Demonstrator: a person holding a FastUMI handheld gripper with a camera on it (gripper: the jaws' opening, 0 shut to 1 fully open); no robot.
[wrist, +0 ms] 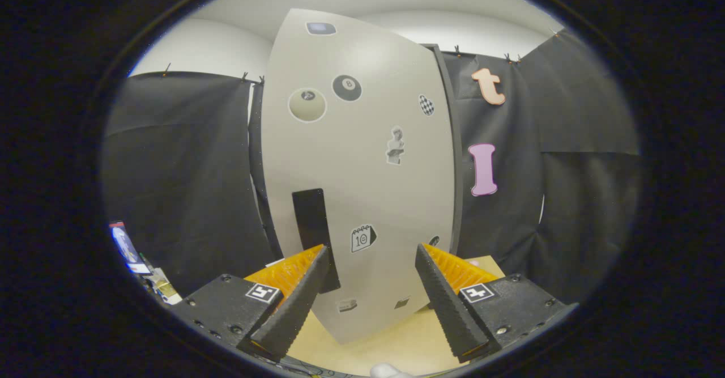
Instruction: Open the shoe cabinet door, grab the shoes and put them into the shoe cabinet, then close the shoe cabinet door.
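Far left, low against the black cloth wall [187,168], I see a small clutter of items [139,264], too small and blurred for me to tell what they are.

Moving right: the tall pale grey shoe cabinet door [362,157] stands upright on the light wooden table [391,338], just ahead of my jaws and filling the middle of my view. The door looks shut; I cannot see inside. A dark frame edge [450,140] of the cabinet runs down its right side. Stickers are scattered over the door: a black eight-ball sticker [346,88] and a pale round sticker [307,105] near the top, a checkered one [426,105] to the right, a small statue-bust sticker [395,145] at mid height, a calendar-style sticker [363,238] lower down.

A narrow black vertical handle strip [313,225] sits on the lower left of the door. Its bottom part is hidden behind my left finger [294,304].

My gripper [371,259]: jaws spread wide, holding nothing. The left fingertip overlaps the handle strip in the view; I cannot tell whether it touches. The right finger [447,304] is in front of the door's lower right part.

At the near edge of the table, between the fingers, a small white rounded object [388,370] shows in part; I cannot tell what it is.
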